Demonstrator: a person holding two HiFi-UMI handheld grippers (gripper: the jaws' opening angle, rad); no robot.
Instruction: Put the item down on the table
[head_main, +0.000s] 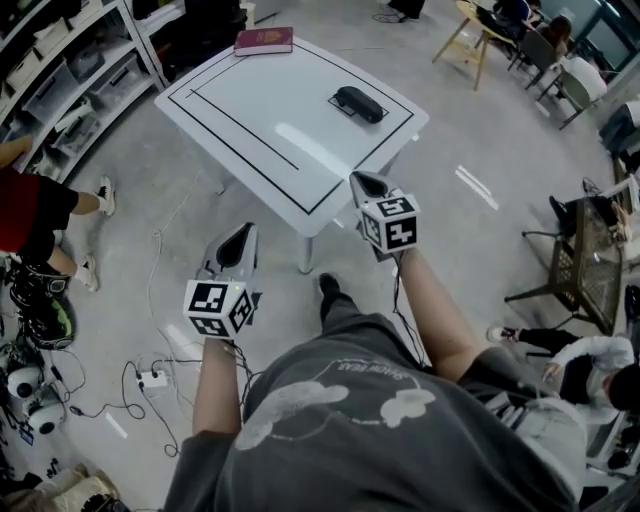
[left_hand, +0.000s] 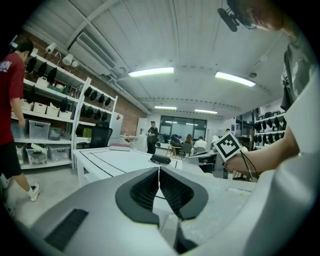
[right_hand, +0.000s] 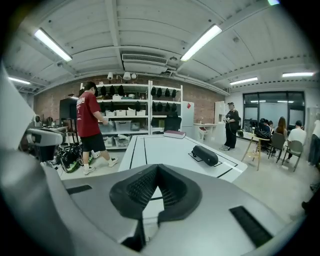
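Your black, oblong, soft-sided case lies flat on the white table with thin black border lines, out toward 2 o'clock on the tabletop in the head view. It sits on a small black-outlined mark, and neither gripper touches it. A dark red book rests at the table's 11 o'clock corner, well apart from the case.

Your right gripper hangs at about 6 o'clock from the case, just over the table's near corner. Its jaws are pressed together with nothing between them. Your left gripper is held off the table over the grey floor, at roughly 7 o'clock from the case — its jaws are also together and empty.

A person in a red shirt and black shorts stands at 9 o'clock, near the white storage shelves.
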